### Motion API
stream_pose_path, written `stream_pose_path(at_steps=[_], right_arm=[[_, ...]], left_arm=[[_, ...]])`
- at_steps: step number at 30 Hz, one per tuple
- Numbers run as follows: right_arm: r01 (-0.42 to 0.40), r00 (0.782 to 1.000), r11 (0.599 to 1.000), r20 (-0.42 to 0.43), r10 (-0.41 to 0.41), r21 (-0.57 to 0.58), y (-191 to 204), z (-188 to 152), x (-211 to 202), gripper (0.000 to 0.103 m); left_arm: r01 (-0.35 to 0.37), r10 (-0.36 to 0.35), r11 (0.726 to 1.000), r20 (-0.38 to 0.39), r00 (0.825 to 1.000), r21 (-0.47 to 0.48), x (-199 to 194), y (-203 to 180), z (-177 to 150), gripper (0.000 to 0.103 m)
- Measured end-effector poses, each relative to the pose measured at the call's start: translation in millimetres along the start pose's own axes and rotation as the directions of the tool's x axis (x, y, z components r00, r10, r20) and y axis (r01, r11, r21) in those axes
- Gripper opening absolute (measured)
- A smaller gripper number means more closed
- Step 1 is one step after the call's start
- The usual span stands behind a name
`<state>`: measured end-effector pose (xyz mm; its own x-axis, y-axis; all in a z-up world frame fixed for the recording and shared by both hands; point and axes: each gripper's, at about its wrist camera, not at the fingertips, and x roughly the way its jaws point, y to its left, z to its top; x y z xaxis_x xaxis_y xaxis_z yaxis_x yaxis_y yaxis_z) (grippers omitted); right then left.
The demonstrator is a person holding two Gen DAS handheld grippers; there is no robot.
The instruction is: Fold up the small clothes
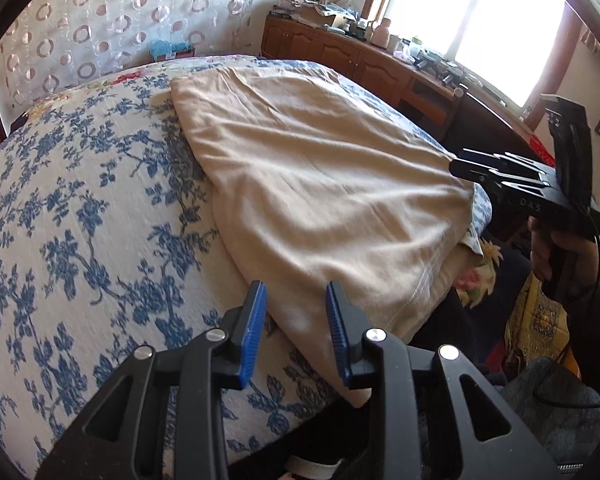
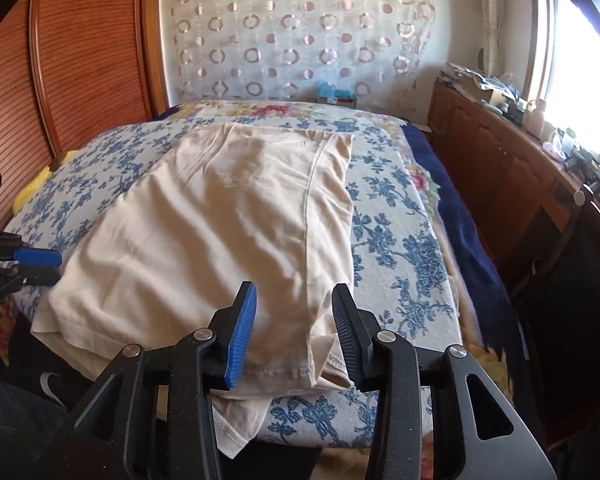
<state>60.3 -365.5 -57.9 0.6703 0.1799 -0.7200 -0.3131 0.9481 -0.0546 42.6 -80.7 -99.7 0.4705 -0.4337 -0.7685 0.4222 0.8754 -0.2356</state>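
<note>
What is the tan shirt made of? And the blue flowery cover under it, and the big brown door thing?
The tan shirt looks like soft, thin knit cotton: matte, with loose wrinkles and a stitched hem. The blue floral cover seems a thicker woven fabric, since it lies flatter and looks grainy. The brown slatted panel looks like varnished wood, orange-brown with fine ridges and a slight shine. Exact fibres cannot be told from here.
</note>
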Motion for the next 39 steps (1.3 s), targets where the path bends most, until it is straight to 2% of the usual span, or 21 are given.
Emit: stream_pose_path(at_steps=[2,7,17,25,29,30,34,36,39], right_arm=[[0.004,1.000,1.000,-0.015,-0.004,0.000,-1.5,-1.7,5.3,0.059],[0.010,0.999,1.000,-0.048,-0.009,0.029,-10.5,-9.0,17.1,0.060],[-0.058,0.994,0.996,-0.091,0.063,0.063,-18.0,-18.5,26.1,0.061],[-0.108,0.987,0.990,-0.112,0.118,0.090,-19.2,-19.0,25.8,0.062],[-0.125,0.984,0.989,-0.119,0.133,0.073,-13.6,-20.6,23.9,0.062],[-0.127,0.984,0.989,-0.119,0.135,0.071,-12.5,-20.6,23.4,0.061],[-0.160,0.978,0.986,-0.124,0.165,0.051,-7.5,-19.9,22.1,0.040],[-0.170,0.977,0.985,-0.125,0.174,0.043,-5.4,-20.2,22.3,0.036],[-0.198,0.972,0.979,-0.120,0.204,0.054,-5.9,-20.8,23.2,0.027]], left_arm=[[0.002,-0.002,1.000,-0.010,1.000,-0.001,2.0,-0.5,-2.4,0.030],[-0.002,0.001,1.000,-0.026,1.000,-0.010,6.8,1.0,-5.8,0.030],[0.005,-0.006,1.000,-0.017,1.000,-0.020,3.8,0.6,-9.6,0.030],[0.078,-0.079,0.996,-0.037,0.996,-0.034,2.7,-4.4,-14.7,0.030],[0.082,-0.083,0.996,-0.036,0.996,-0.017,3.5,-9.0,-13.7,0.030],[0.086,-0.087,0.996,-0.034,0.996,-0.022,3.4,-8.4,-13.6,0.030],[0.115,-0.116,0.993,-0.017,0.993,-0.033,2.6,-4.9,-15.1,0.030],[0.127,-0.128,0.991,-0.009,0.992,-0.031,2.4,-3.0,-16.4,0.029],[0.119,-0.119,0.992,-0.005,0.993,-0.031,3.1,-1.4,-16.6,0.020]])
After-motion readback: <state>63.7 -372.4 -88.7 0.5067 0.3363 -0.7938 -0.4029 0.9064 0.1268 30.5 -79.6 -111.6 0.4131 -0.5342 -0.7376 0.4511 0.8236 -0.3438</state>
